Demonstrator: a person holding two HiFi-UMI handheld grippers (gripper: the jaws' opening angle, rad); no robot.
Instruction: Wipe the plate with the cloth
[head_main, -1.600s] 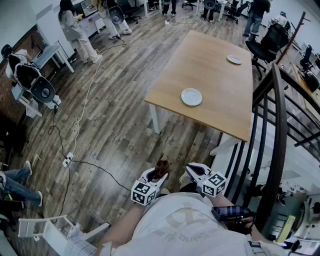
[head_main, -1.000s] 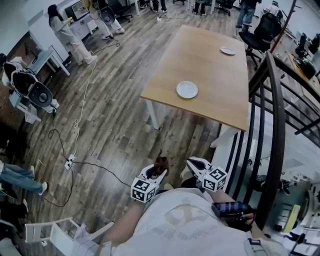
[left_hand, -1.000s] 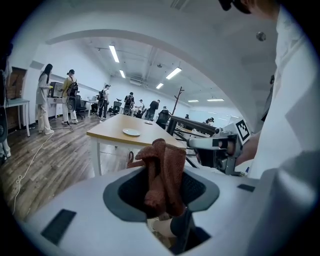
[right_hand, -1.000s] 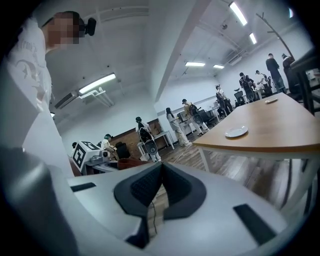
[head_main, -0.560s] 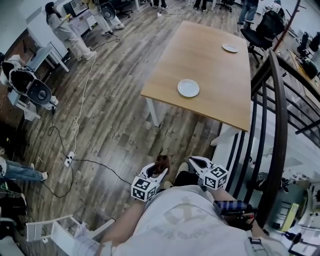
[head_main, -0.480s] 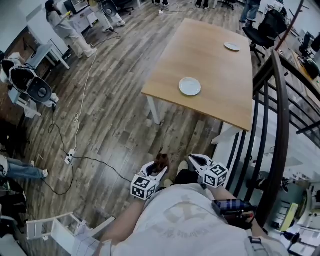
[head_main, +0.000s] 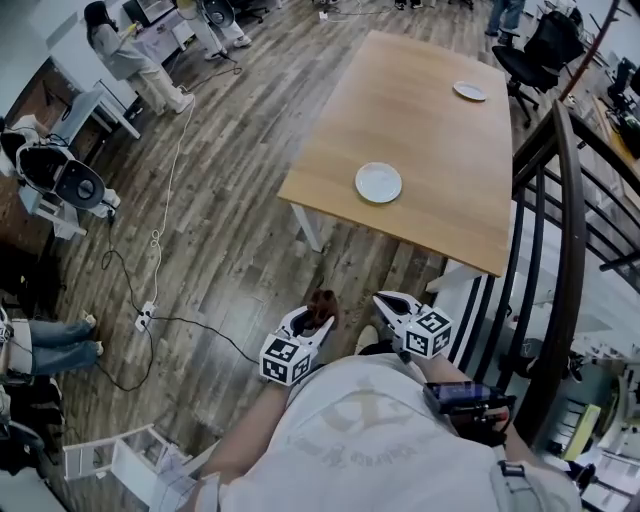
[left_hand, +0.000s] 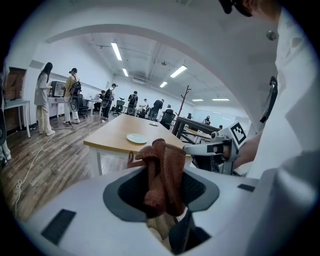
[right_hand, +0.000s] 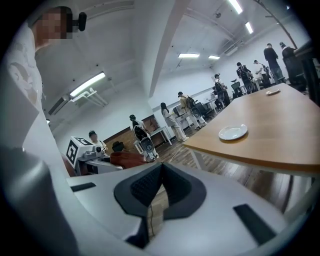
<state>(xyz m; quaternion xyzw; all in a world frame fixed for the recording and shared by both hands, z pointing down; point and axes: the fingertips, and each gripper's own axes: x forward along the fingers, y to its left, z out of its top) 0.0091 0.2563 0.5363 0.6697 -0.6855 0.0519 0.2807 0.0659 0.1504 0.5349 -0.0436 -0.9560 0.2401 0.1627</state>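
Where the person stands: on the floor (head_main: 230, 250), short of the worktop's (head_main: 430, 130) near edge, well apart from it.
Left gripper (head_main: 312, 326): jaws clamped on the cloth; held low by the torso, pointing toward the worktop.
Cloth (head_main: 322, 302): reddish-brown, bunched; upright folds stick out past the jaws. Off the worktop, well apart from both plates.
Right gripper (head_main: 388, 303): jaws closed, tips together, nothing between them. Just beside the left gripper, also short of the worktop's near edge.
Plate (head_main: 378, 183): white, round, lying flat on the worktop, close to its near edge and toward the left corner in head view.
Second plate (head_main: 468, 91): white, flat, at the worktop's far end, well apart from the first plate.
Worktop: light wood top, white legs, carries the two plates.
Railing (head_main: 555, 250): dark, runs along the worktop's right side in head view.
Cable (head_main: 165, 190): pale, trailing over the floor left of the worktop.
People (head_main: 120, 50): several standing left of the worktop and beyond its far end; too small for detail.
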